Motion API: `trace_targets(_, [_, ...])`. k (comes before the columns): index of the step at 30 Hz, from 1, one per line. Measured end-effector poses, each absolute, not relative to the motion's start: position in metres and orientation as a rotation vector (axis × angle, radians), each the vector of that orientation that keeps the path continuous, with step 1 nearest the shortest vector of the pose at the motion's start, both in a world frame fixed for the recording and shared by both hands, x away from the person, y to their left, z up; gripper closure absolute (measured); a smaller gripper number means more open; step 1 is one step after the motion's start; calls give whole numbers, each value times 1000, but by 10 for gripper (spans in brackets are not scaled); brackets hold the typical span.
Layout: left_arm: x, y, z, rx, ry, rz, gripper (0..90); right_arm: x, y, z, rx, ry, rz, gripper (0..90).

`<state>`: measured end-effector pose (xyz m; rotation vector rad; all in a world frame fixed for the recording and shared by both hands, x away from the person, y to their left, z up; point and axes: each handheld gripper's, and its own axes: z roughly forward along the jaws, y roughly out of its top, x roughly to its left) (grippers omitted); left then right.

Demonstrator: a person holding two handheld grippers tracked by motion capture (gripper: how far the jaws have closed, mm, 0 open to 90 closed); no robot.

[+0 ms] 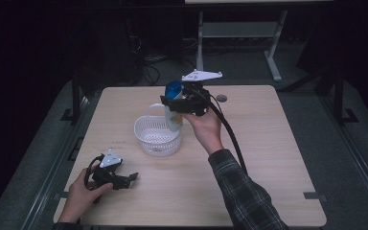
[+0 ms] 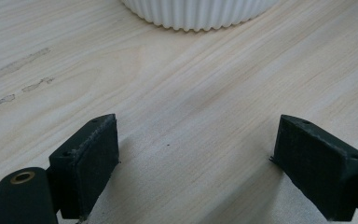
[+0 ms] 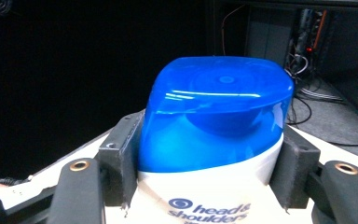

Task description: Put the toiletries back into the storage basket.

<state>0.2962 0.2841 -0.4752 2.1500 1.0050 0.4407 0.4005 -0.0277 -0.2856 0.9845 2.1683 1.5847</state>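
A white shampoo bottle (image 1: 174,109) with a blue cap (image 3: 216,112) hangs upright above the far rim of a white ribbed basket (image 1: 156,136) in the middle of the table. My right gripper (image 1: 176,104) is shut on it, one pad (image 3: 120,161) pressed to each side just below the cap. The basket's wall (image 2: 200,13) lies just ahead of my left gripper (image 2: 196,165). That left gripper (image 1: 133,177) rests low at the near left of the table, jaws wide apart with bare wood between them.
The light wooden table (image 1: 268,143) has a small round grey disc (image 1: 221,98) near its far edge. Behind the table stands a grey desk frame (image 1: 273,57) with cables on the dark floor. A black cable (image 1: 230,134) trails from the right gripper.
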Motion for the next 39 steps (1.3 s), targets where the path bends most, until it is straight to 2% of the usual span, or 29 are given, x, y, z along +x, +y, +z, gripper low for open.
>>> trace_targets(39, [296,284,-475,2151,1004,440,131,407,-8,-342,995,2282,1502,353])
